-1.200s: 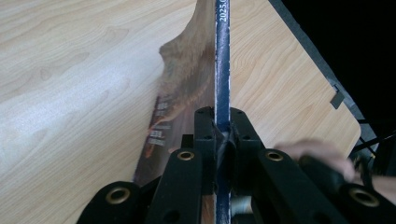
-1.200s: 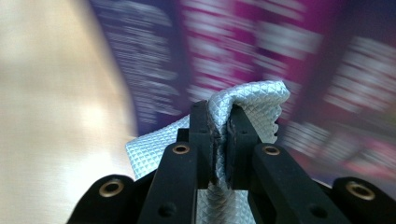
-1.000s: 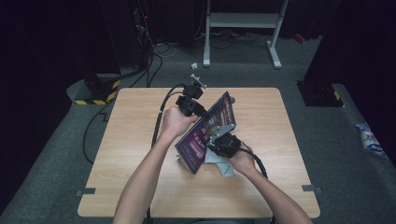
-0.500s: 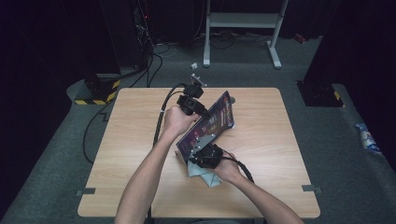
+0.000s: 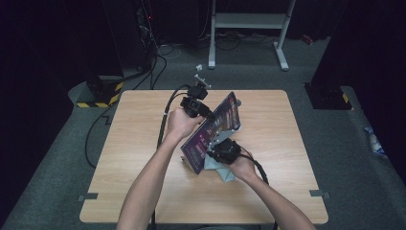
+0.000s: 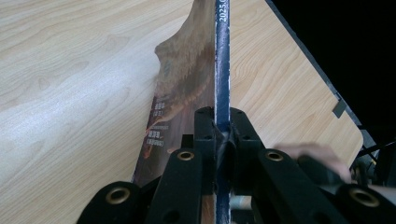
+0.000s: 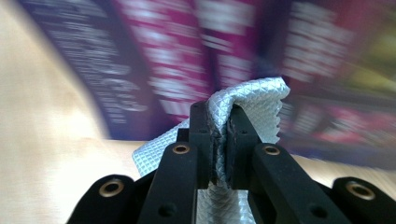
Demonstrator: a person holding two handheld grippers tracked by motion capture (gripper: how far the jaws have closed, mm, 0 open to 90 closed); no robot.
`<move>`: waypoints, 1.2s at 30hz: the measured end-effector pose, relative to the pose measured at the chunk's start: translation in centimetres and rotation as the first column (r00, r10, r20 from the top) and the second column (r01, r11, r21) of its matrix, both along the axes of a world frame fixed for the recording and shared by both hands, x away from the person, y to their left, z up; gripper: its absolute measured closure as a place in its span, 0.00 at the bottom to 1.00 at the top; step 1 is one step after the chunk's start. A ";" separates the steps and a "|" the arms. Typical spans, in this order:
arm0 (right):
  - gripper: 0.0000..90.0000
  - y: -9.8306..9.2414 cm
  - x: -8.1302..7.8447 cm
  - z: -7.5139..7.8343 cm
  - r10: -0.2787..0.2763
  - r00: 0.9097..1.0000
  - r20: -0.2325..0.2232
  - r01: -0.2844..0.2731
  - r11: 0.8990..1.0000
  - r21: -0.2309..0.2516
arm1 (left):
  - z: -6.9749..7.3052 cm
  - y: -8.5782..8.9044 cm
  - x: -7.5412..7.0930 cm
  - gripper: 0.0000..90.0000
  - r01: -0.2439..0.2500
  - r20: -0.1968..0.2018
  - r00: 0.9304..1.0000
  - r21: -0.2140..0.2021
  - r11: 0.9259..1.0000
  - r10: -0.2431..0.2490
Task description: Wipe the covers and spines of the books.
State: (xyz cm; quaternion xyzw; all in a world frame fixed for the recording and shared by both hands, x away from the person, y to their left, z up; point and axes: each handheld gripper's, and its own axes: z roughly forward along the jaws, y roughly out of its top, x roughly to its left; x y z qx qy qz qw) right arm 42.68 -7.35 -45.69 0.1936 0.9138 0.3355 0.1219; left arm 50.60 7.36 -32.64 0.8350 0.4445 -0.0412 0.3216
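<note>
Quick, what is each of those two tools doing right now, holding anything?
Left tool: closed on the edge of the magazine, holding it tilted above the table.
Right tool: closed on a white cloth, next to the magazine cover.

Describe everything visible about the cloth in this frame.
The cloth is a pale grey-white fabric with a fine diamond weave, thin and soft by the way it folds. The right gripper is shut on a bunched fold of it, which humps over the jaw tips; a flat corner hangs out to one side. In the high view the cloth looks light blue-grey, trailing under the right gripper onto the table, at the lower edge of the tilted purple magazine. Whether it touches the cover cannot be told.
</note>
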 end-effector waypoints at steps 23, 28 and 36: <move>0.93 -3.0 1.5 0.6 -0.122 0.992 0.019 0.121 0.992 0.040 | 0.3 -0.9 -0.1 0.93 0.027 -0.013 1.000 0.006 1.000 -0.027; 0.93 -0.2 -0.7 1.0 0.022 0.999 0.036 -0.024 0.997 0.070 | 0.0 -1.4 0.0 0.93 0.024 -0.011 1.000 0.018 1.000 -0.023; 0.93 0.7 -1.5 1.7 0.070 0.996 0.053 -0.073 0.995 0.071 | 0.2 -1.2 -0.3 0.93 0.025 -0.003 1.000 0.038 0.999 -0.024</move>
